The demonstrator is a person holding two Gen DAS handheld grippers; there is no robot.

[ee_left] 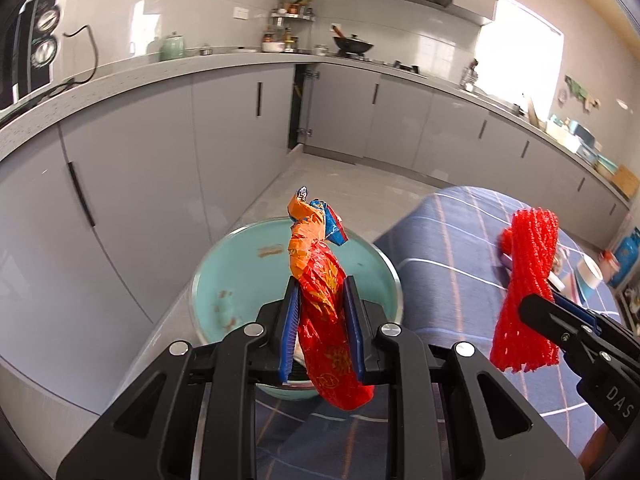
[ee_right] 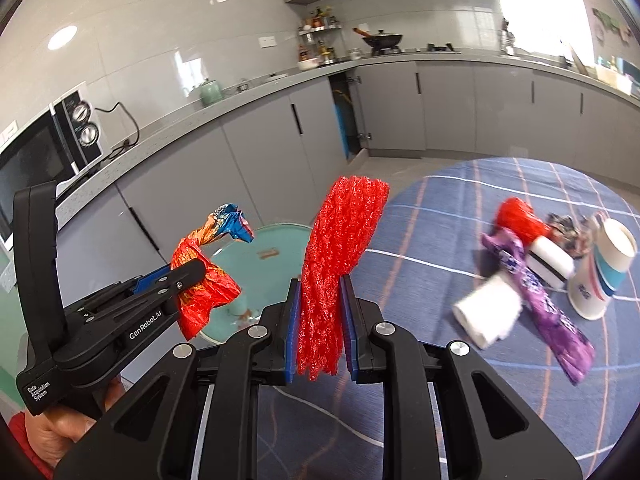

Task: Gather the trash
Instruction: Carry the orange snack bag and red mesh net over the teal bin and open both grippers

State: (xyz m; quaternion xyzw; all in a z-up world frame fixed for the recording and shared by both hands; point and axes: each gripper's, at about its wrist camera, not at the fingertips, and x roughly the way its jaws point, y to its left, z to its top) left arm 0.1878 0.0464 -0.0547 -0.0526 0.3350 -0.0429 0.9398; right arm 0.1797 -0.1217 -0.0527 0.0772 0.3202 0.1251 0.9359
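My left gripper [ee_left: 322, 292] is shut on a crumpled red, orange and blue snack wrapper [ee_left: 320, 280] and holds it over a teal bin [ee_left: 236, 272] beside the table. The right wrist view shows the same gripper [ee_right: 188, 276], wrapper [ee_right: 204, 276] and bin [ee_right: 276, 248]. My right gripper [ee_right: 322, 292] is shut on a red mesh net bag [ee_right: 340, 248], held over the table edge just right of the bin. In the left wrist view the net bag [ee_left: 528, 280] hangs from the right gripper [ee_left: 536, 304].
A round table with a blue plaid cloth [ee_right: 500, 360] carries more trash: a purple wrapper [ee_right: 540, 300], white paper rolls [ee_right: 488, 312], a paper cup [ee_right: 600, 276], a red item [ee_right: 516, 216]. Grey kitchen cabinets [ee_left: 200, 140] and counter run behind; a microwave [ee_right: 40, 152] stands at left.
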